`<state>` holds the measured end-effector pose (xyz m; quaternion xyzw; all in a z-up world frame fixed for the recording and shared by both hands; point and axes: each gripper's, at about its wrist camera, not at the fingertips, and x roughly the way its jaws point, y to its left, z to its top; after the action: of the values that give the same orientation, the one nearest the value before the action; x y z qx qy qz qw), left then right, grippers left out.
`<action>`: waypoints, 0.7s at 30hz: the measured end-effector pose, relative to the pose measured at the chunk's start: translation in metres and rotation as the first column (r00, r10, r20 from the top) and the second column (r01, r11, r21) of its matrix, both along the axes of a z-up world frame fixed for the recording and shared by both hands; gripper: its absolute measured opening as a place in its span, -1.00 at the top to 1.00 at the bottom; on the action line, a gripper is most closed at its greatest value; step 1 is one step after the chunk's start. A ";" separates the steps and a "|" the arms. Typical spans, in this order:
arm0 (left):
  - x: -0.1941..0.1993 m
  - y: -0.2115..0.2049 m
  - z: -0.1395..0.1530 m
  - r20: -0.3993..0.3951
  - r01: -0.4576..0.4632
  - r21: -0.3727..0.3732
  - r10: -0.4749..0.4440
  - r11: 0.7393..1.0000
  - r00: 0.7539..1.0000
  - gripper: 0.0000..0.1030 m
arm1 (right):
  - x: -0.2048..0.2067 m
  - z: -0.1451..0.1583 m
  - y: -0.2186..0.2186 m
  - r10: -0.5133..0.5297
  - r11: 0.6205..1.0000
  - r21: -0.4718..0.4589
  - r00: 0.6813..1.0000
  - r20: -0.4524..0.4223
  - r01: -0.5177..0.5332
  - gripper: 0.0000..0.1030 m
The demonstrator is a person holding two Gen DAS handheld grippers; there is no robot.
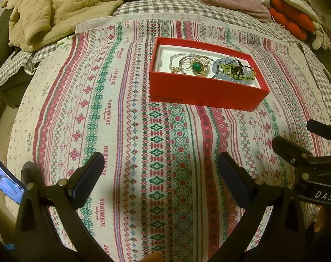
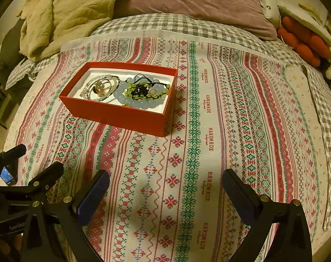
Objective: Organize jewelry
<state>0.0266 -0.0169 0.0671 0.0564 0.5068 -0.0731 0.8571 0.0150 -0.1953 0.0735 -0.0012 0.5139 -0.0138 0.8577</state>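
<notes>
The red box (image 1: pixel 206 91) sits on the patterned cloth (image 1: pixel 121 131), holding a green-stone pendant (image 1: pixel 196 67) and beaded bracelets (image 2: pixel 141 91) (heaped together). Nearer the cameras, the left gripper (image 1: pixel 160 168) and right gripper (image 2: pixel 166 185) hover spread, empty.

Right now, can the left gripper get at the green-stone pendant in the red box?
Probably yes. The left gripper is open and empty, only bare patterned cloth lies ahead, and the red box has no lid. The green-stone pendant lies on top, tangled among rings and beads.
</notes>
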 end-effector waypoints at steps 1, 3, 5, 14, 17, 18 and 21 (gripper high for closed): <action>0.000 0.000 0.000 0.001 0.000 0.000 0.000 1.000 1.000 -0.99 | 0.000 0.000 0.000 0.000 1.000 0.000 1.000 0.000 0.000 -1.00; 0.000 0.000 0.000 0.001 0.001 0.001 -0.001 1.000 1.000 -0.99 | 0.000 0.000 0.000 -0.001 1.000 0.000 1.000 0.000 0.001 -1.00; 0.000 0.000 0.000 0.001 -0.001 -0.001 0.001 1.000 1.000 -0.99 | 0.000 0.000 0.000 -0.001 1.000 0.000 1.000 0.000 0.001 -1.00; 0.000 0.000 0.000 0.001 0.000 0.000 0.000 1.000 1.000 -0.99 | 0.000 0.000 0.000 -0.001 1.000 0.000 1.000 0.000 0.001 -1.00; 0.000 0.000 0.000 0.001 0.000 0.000 0.000 1.000 1.000 -0.99 | 0.000 0.000 0.000 0.000 1.000 0.000 1.000 -0.001 0.000 -1.00; 0.000 0.000 0.000 0.000 0.000 0.000 0.000 1.000 1.000 -0.99 | 0.000 0.000 0.000 0.000 1.000 0.000 1.000 -0.001 0.000 -1.00; 0.001 0.001 0.000 -0.001 -0.002 0.003 0.002 1.000 1.000 -0.99 | 0.000 0.000 0.000 0.000 1.000 0.000 1.000 0.000 0.000 -1.00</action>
<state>0.0274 -0.0162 0.0666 0.0572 0.5076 -0.0713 0.8567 0.0152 -0.1955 0.0740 -0.0012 0.5142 -0.0141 0.8576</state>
